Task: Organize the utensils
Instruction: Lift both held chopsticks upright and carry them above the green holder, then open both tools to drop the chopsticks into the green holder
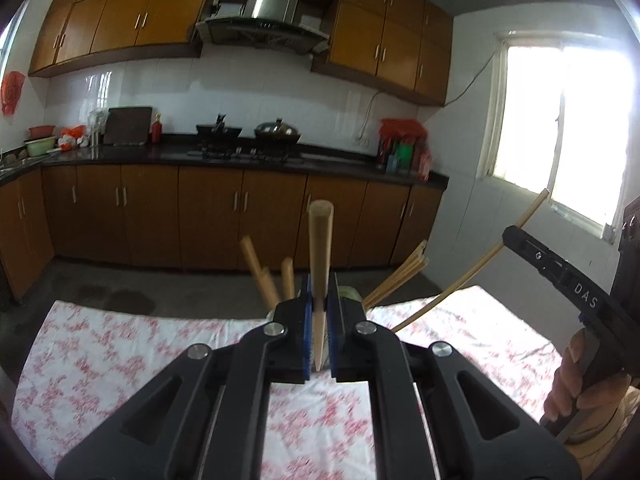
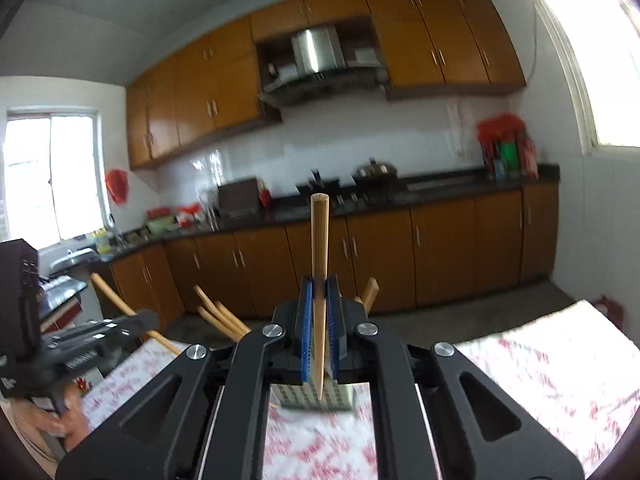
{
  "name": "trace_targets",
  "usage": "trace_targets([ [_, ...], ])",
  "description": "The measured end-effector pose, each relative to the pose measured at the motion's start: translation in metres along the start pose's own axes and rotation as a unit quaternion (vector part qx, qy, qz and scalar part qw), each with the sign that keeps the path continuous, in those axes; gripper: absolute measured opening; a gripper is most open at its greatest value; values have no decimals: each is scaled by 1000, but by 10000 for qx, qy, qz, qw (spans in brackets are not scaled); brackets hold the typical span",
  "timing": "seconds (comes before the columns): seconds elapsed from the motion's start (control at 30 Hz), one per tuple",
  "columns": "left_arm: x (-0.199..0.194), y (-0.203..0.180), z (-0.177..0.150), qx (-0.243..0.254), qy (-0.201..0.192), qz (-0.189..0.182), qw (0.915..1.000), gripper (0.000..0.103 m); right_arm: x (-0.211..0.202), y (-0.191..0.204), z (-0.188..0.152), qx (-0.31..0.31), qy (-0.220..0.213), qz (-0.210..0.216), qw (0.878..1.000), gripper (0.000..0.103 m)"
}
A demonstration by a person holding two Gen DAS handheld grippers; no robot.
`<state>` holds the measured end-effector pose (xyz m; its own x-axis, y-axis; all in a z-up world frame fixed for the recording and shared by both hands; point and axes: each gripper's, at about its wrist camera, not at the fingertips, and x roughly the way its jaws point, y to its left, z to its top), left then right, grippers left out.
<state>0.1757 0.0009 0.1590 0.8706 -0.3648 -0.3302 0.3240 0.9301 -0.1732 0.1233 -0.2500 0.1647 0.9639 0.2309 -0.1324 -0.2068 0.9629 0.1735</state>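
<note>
My left gripper point(image 1: 319, 300) is shut on a wooden chopstick point(image 1: 320, 256) that stands upright between its blue pads, thick end up. Just behind it several chopsticks point(image 1: 394, 280) lean out of a pale green holder point(image 1: 347, 293), mostly hidden by the jaws. My right gripper point(image 2: 319, 300) is shut on another wooden chopstick point(image 2: 319, 264), also upright, above a grey perforated holder point(image 2: 316, 398) with chopsticks point(image 2: 224, 316) leaning out of it. The right gripper point(image 1: 560, 268) also shows at the right of the left wrist view, with its chopstick point(image 1: 472, 276) slanting.
A table with a white cloth printed with red flowers point(image 1: 120, 352) lies under both grippers. Beyond it are a grey floor, brown base cabinets point(image 1: 208, 216), a black counter with a stove and pans point(image 1: 248, 136), and a bright window point(image 1: 568, 120) at right.
</note>
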Motion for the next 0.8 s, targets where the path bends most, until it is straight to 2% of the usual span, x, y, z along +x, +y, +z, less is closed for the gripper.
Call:
trace_targets([
  [0.27,9,-23,41,24,-723,115,9973,8,14,5,17,-106,-386,-25,9992,8],
  [0.5,38,-26,41,259,-644,387,9968,8,43,5,7,-131,-510,-78,9986,8],
  [0.8,71,-5,26,201,-530,532,9970,8,78,5,-14,-134,-120,-199,9996,8],
])
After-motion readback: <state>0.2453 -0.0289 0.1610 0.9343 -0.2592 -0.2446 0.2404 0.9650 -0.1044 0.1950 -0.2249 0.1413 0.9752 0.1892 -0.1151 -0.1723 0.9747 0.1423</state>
